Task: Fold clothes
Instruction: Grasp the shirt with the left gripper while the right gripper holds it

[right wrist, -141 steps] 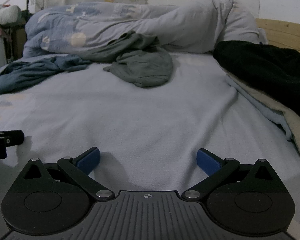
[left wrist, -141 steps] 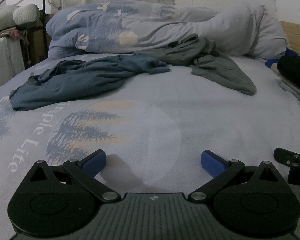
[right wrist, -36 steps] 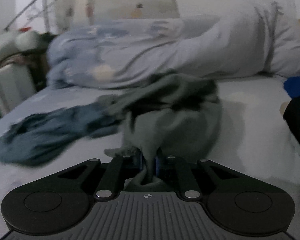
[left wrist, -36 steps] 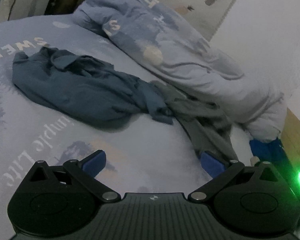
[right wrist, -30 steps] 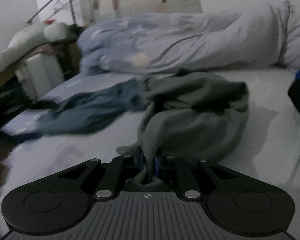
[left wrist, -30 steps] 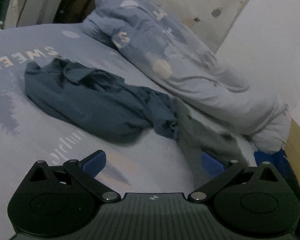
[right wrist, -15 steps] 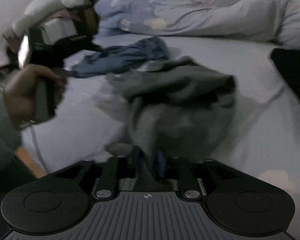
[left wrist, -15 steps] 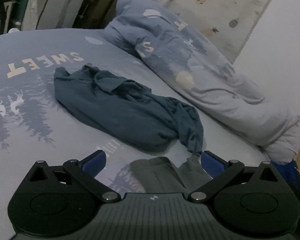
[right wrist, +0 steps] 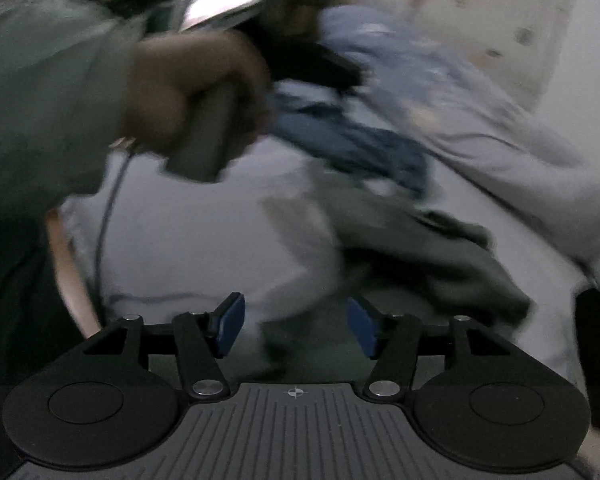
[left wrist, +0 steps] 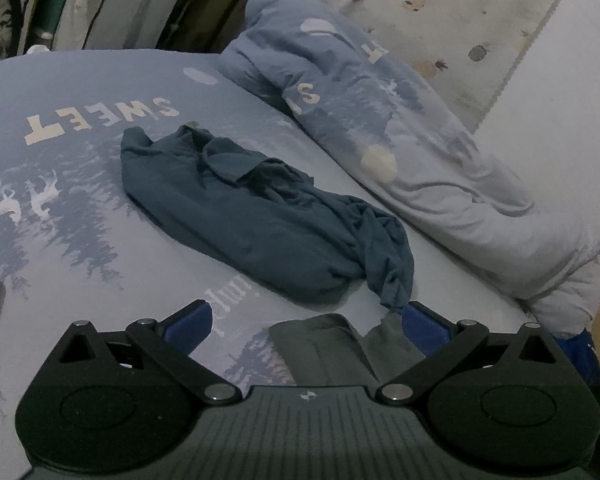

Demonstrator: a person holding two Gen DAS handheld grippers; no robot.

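Grey garment released near the bed's front edge.
Crumpled grey cotton garment point(right wrist: 440, 256) lay free; right gripper point(right wrist: 296, 326) had just been opening, left gripper point(left wrist: 306, 324) stood spread, empty. Advice: spread it flat first.

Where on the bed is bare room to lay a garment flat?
Bare sheet lies left of the blue shirt, around the SWEET print. It is crowded toward the duvet, where the shirt and grey garment lie.

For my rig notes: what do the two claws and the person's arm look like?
Both the left claw and right claw have black linkage arms, silver pivot pins, blue pads and a ribbed grey body. The left hand grips a grey handle; a green sleeve, thin cable below.
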